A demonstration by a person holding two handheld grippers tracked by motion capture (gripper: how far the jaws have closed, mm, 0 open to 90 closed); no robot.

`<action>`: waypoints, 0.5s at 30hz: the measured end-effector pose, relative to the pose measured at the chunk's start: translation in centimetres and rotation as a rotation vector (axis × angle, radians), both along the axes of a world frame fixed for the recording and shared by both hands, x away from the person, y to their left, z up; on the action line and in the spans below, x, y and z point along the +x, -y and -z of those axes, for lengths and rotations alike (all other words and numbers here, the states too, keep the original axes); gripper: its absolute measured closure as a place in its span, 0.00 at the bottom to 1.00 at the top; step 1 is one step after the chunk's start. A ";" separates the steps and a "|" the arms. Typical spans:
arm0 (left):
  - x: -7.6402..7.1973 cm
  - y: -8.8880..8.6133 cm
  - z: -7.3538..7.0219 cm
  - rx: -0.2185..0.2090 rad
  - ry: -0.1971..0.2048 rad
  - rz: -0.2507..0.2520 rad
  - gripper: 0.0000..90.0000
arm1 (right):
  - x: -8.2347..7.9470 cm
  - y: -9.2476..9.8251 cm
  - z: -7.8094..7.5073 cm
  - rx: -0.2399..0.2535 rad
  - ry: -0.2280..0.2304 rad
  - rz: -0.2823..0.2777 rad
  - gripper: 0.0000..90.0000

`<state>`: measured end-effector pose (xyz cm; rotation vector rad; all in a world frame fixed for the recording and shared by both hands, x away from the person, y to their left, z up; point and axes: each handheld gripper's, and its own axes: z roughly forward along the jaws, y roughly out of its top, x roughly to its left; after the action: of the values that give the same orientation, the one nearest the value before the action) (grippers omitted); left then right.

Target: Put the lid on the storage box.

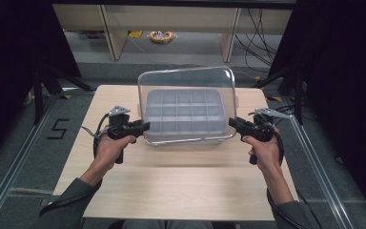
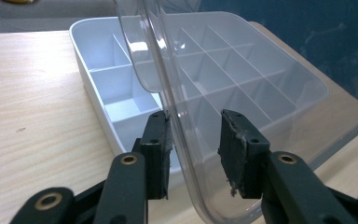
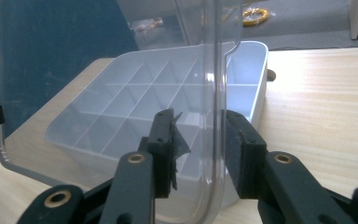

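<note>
Clear, stiff, light, slippery-looking plastic lid (image 1: 186, 102), at frame centre, stood tilted over a white compartmented plastic box (image 1: 183, 114) on the pale wooden desk (image 1: 171, 186), side rims pinched by left claw (image 1: 145, 127) and right claw (image 1: 231, 122), both closed on it.

The lid (image 1: 186, 86) held between the two pairs of tongs is clear and colourless, with bright glints along its rim. Behind it, the box (image 1: 183, 112) is a pale, milky grey-white, its dividers making a regular grid of squares. The left tongs (image 1: 144, 127) and the right tongs (image 1: 232, 122) are matt black, with small brass-coloured rivets, and each carries a grey plate on top. Under them, the worktop (image 1: 181, 191) is light beige wood with fine straight grain. The sleeves (image 1: 71, 200) nearest the tongs are dark grey.
</note>
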<state>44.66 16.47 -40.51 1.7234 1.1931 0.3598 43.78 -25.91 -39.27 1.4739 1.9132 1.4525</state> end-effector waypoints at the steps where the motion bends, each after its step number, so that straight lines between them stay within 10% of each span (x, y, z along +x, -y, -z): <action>1: 0.3 -0.1 0.0 -0.001 0.000 0.001 0.70 | 0.3 -0.1 -0.1 -0.001 -0.005 0.005 0.74; 15: 3.9 -0.7 0.1 -0.049 -0.031 -0.060 0.69 | 2.9 -1.4 0.5 0.003 -0.038 0.037 0.74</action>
<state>48.60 17.14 -40.58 1.6593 1.2677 0.3382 46.65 -24.50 -39.73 1.5402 1.8962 1.4215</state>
